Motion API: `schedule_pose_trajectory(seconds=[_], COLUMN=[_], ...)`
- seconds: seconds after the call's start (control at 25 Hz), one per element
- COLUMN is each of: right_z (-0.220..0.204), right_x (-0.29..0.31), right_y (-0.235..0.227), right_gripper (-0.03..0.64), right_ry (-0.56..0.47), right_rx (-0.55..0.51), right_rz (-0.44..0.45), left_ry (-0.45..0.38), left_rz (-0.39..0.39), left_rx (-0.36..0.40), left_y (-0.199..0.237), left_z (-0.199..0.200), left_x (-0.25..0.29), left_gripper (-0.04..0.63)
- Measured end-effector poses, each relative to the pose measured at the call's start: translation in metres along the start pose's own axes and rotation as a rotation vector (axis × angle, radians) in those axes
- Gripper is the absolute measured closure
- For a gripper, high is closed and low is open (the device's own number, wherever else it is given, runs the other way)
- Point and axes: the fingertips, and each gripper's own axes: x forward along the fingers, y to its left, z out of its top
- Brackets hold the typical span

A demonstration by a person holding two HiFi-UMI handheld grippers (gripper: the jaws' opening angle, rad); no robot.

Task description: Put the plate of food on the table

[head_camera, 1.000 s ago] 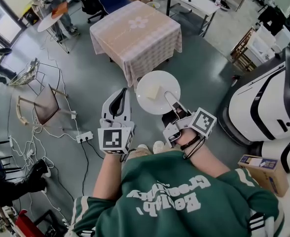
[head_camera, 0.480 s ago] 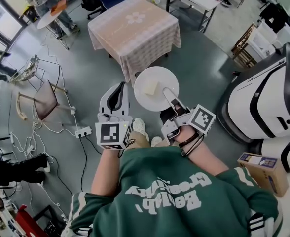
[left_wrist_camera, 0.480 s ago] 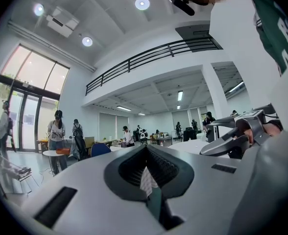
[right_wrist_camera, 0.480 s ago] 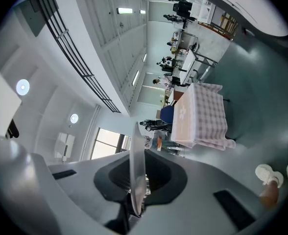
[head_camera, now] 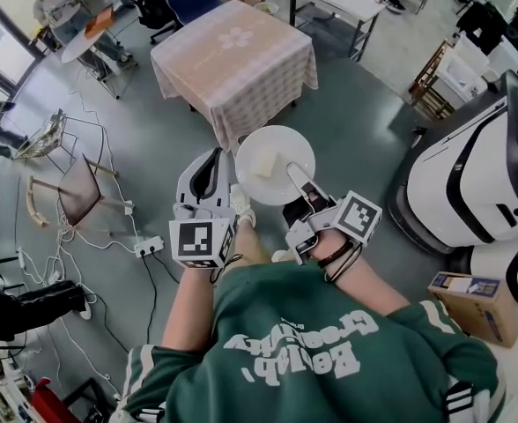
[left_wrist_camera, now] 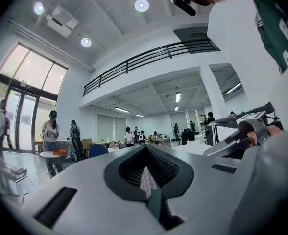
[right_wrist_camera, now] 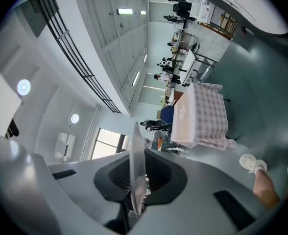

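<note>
Grey hall floor (head_camera: 356, 104) is spreading out below, with the cloth-covered table (head_camera: 234, 55) standing at the far side. The white plate (head_camera: 290, 144) is hovering near the person, short of the table. The right gripper (head_camera: 305, 188) is clamping its near rim. The left gripper (head_camera: 210, 170) is hanging to its left, jaws together and empty. A pale food piece (head_camera: 266, 162) is lying on the plate.

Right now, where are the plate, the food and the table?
plate (head_camera: 292, 148): head view, bare inner surface.
food (head_camera: 267, 164): head view, its middle.
table (head_camera: 234, 55): head view, its cloth top.
</note>
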Motion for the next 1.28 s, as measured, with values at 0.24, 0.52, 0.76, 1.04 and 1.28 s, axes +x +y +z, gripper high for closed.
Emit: schedule_pose_trajectory(seconds=[0.24, 0.52, 0.76, 1.04, 1.28], right_z=[-0.001, 0.006, 0.012, 0.030, 0.043], right_x=[0.015, 0.045, 0.079, 0.123, 0.163], right_y=[-0.007, -0.009, -0.011, -0.018, -0.036], right_gripper=[0.586, 0.586, 0.586, 0.586, 0.586], right_ry=[0.006, 0.006, 0.002, -0.019, -0.030], right_rx=[-0.009, -0.051, -0.039, -0.027, -0.016], right_rz=[0.018, -0.010, -0.034, -0.066, -0.103], left_ry=[0.002, 0.003, 0.007, 0.015, 0.038], left_rz=[-0.003, -0.005, 0.008, -0.006, -0.056], left_rx=[0.003, -0.007, -0.015, -0.019, -0.026], left_y=[0.011, 0.040, 0.071, 0.101, 0.123], left_z=[-0.013, -0.018, -0.018, -0.023, -0.041], left_x=[0.011, 0.035, 0.060, 0.098, 0.142], left_gripper=[0.586, 0.586, 0.586, 0.586, 0.586])
